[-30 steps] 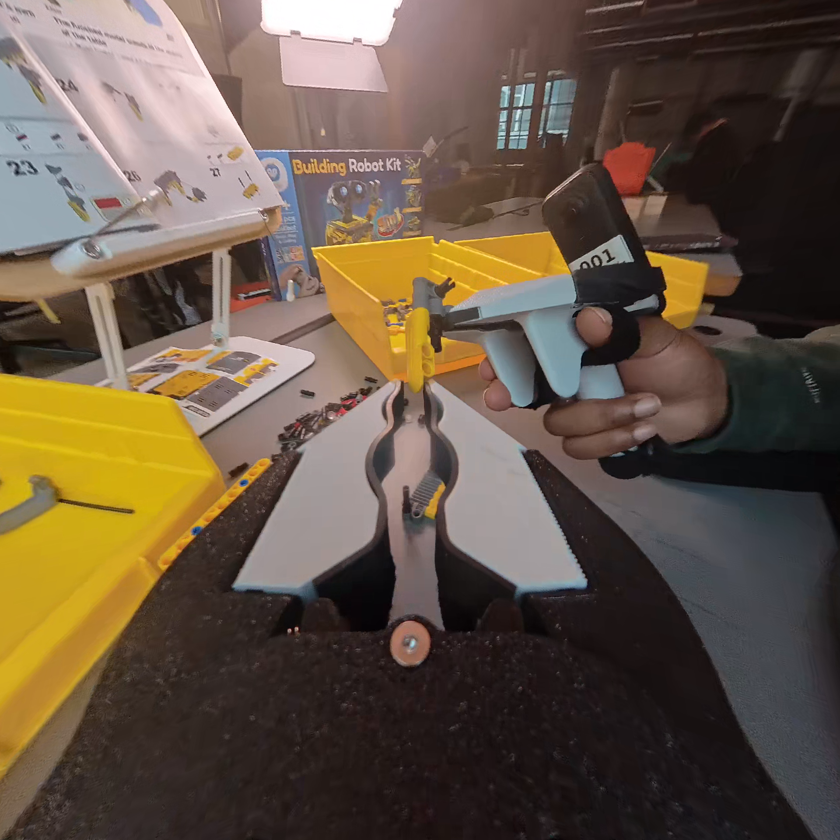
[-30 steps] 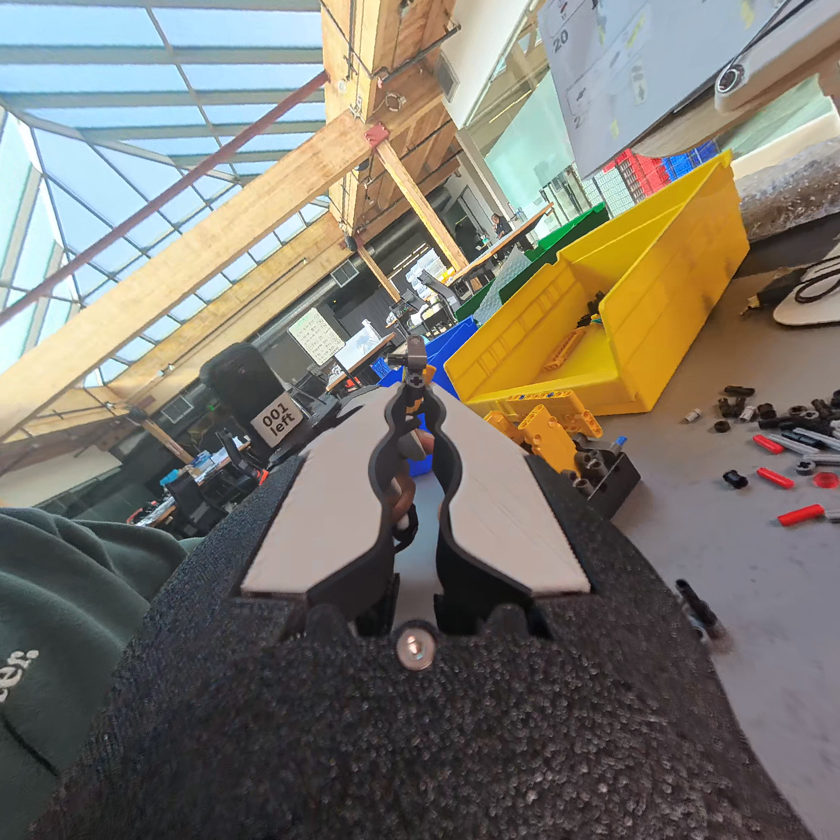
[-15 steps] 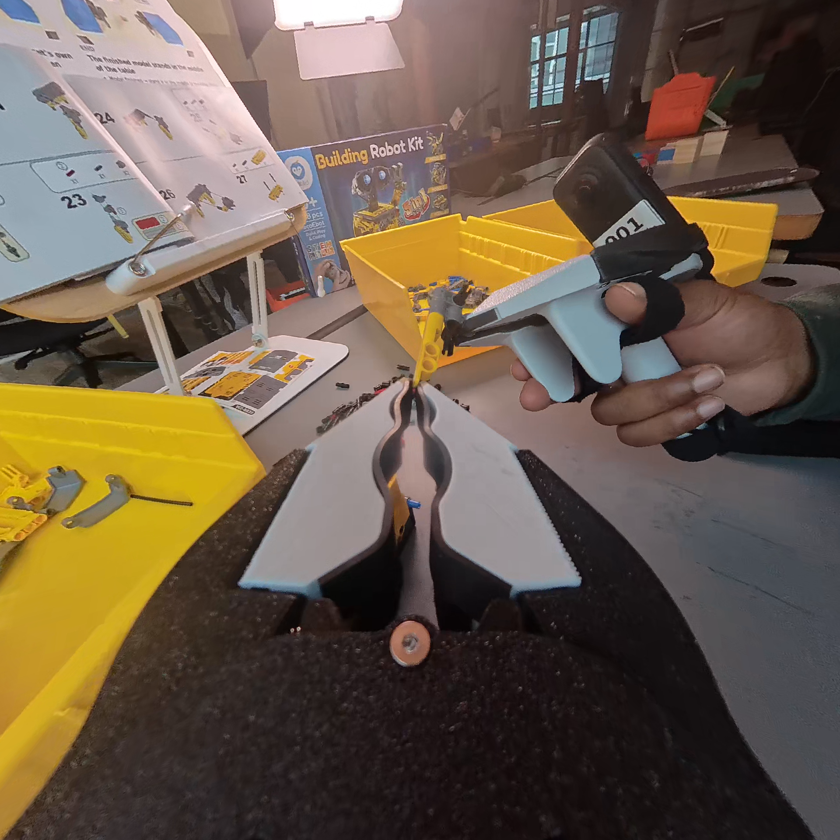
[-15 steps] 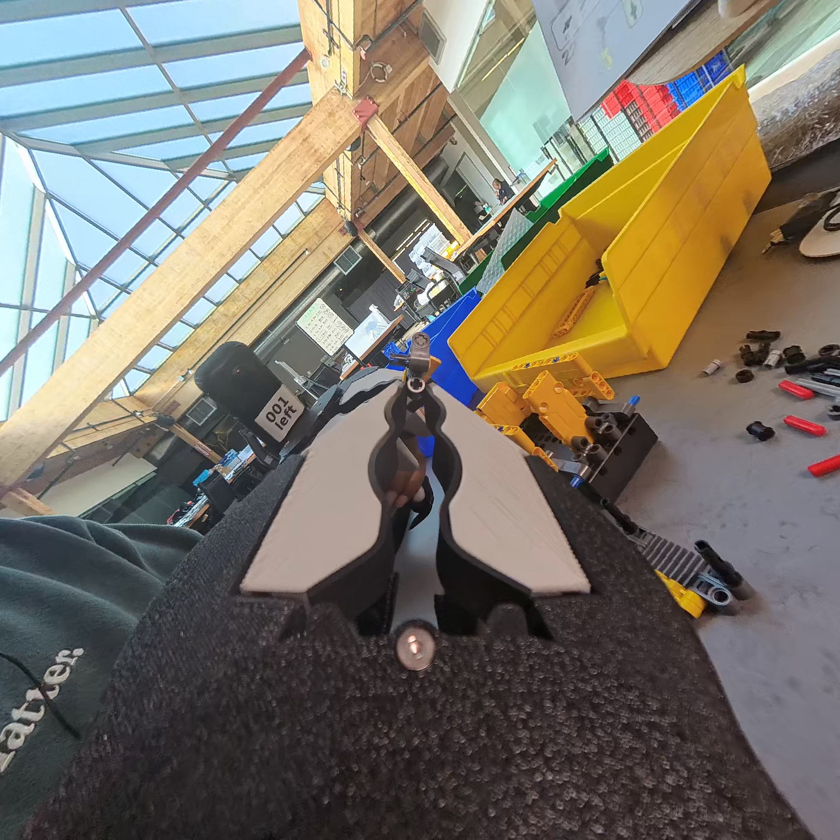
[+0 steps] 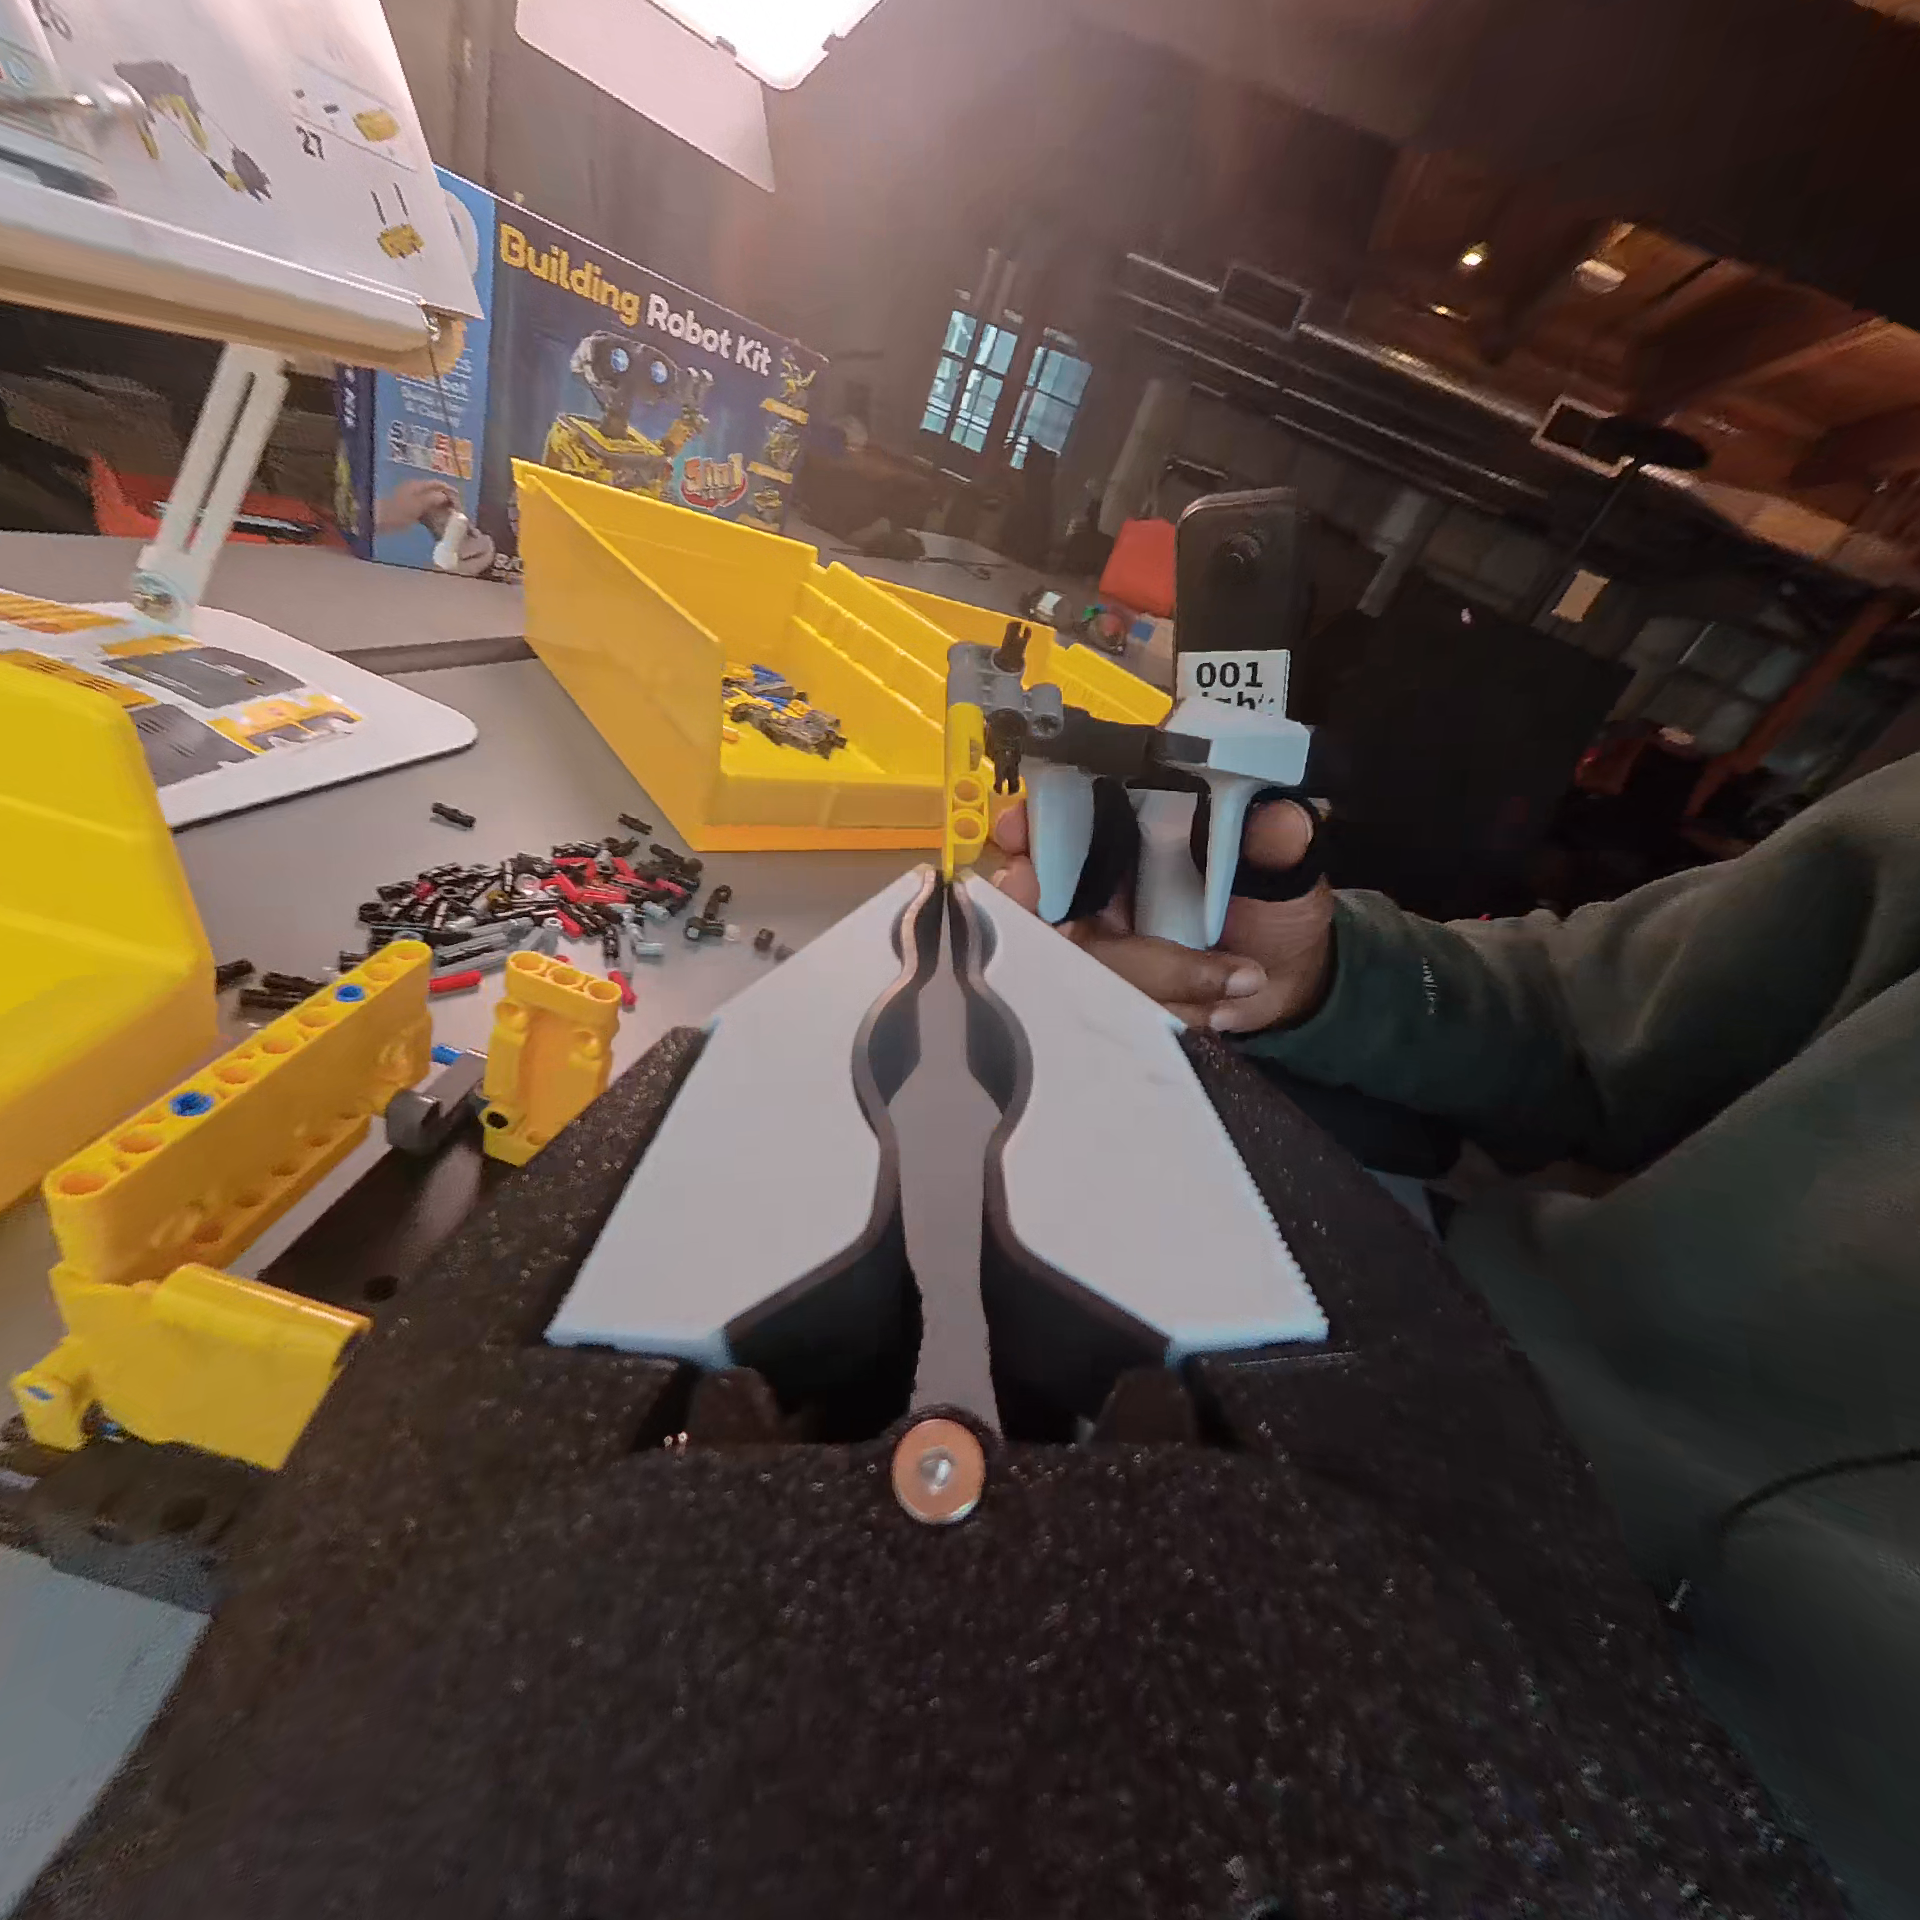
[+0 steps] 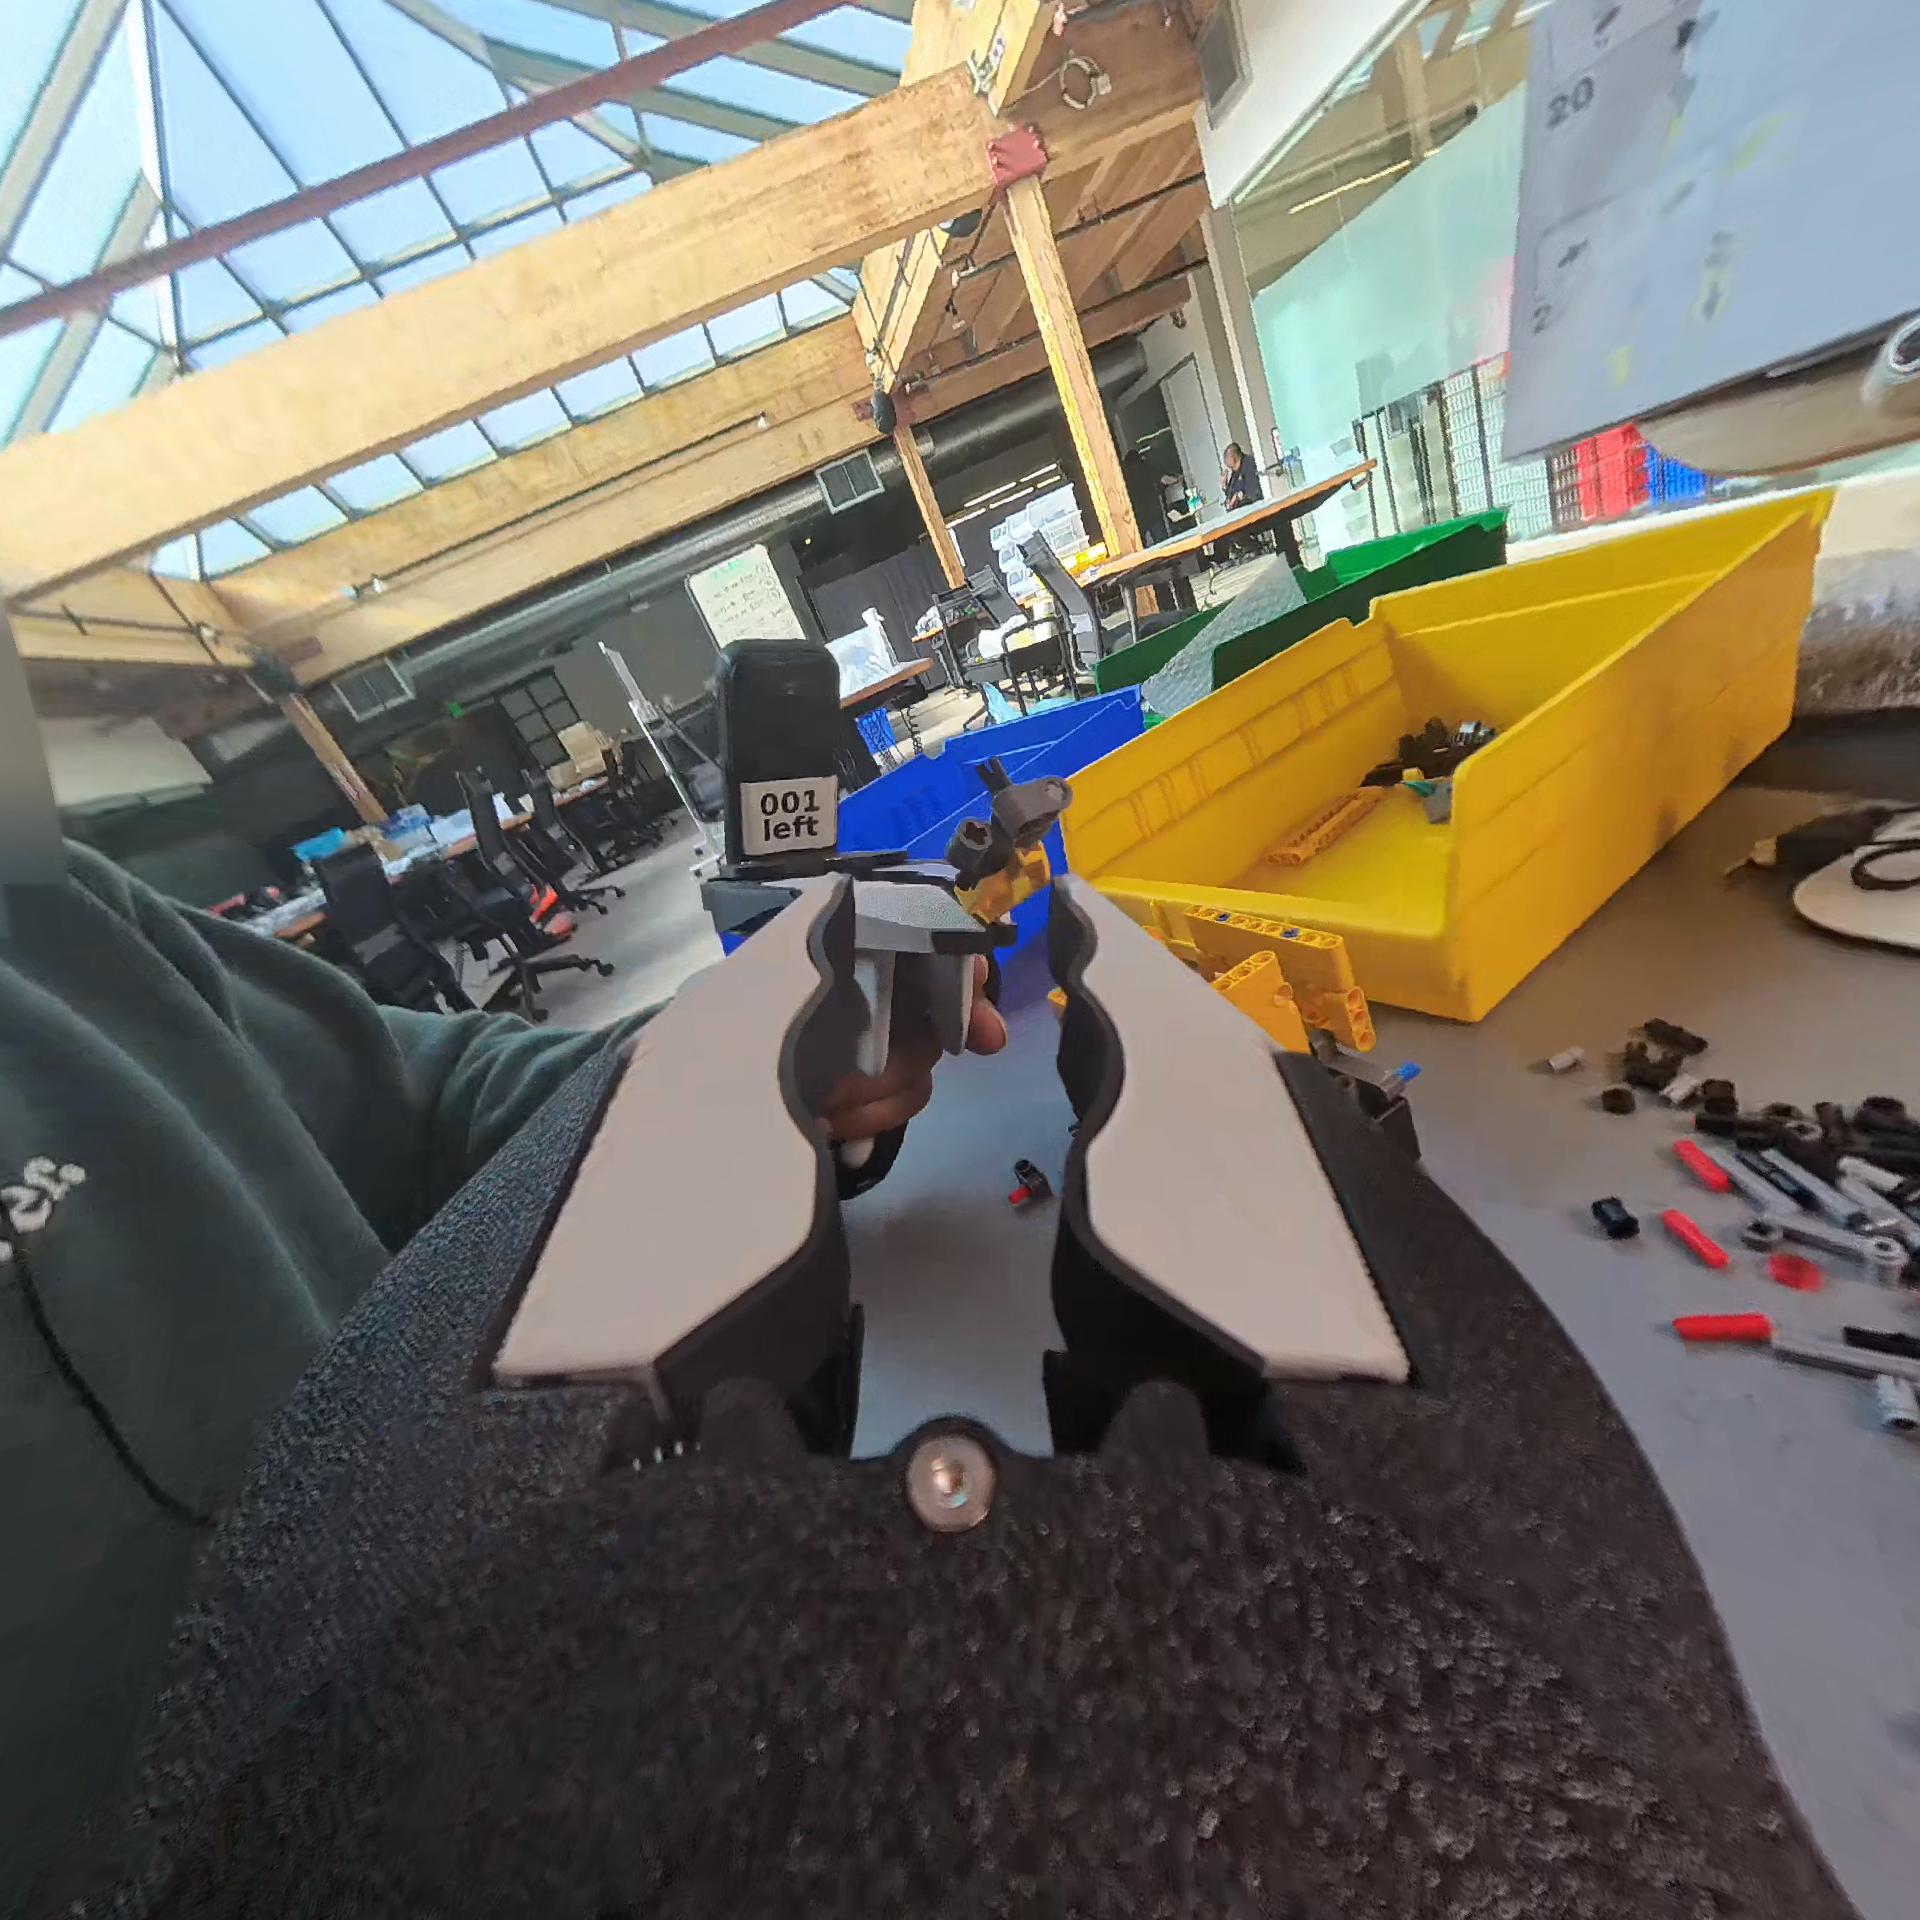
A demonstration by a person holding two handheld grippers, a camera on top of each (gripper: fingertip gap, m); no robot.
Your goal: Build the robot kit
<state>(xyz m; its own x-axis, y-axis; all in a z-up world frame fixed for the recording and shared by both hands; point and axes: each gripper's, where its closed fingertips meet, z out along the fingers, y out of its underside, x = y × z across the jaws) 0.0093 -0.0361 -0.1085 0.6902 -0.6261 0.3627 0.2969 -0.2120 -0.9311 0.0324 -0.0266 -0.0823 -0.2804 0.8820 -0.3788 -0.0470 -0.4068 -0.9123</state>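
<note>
Two yellow bins frame the left wrist view. The near bin [image 5: 73,935] fills the left edge, and beside it a partly built yellow model [image 5: 229,1164] lies on the grey table [image 5: 364,727]. An open instruction booklet [image 5: 208,135] stands on a white stand above them. Further right a pile of small black, red and grey pins [image 5: 540,899] is scattered on the table. Behind the pile stands a blue kit box [image 5: 623,395]. The far bin [image 5: 644,644] just beside the box has a few pieces on its floor.

At centre the left gripper [image 5: 948,885] has its fingers pressed together on the bottom end of a yellow beam [image 5: 964,790], which stands upright above the tips. A grey connector [image 5: 1003,696] with black pins sits on the beam's top end.

To the right a hand [image 5: 1195,956] in a dark green sleeve [image 5: 1558,1039] grips the handle of the right gripper [image 6: 951,899]. Its fingertips reach the connector, but whether they touch it cannot be told.

In the right wrist view that gripper's fingers stand wide apart and hold nothing. The beam and connector show just beyond the gap between the tips. A blue bin [image 6: 935,769] lies behind them, and right of it are a yellow bin and more loose pins.
</note>
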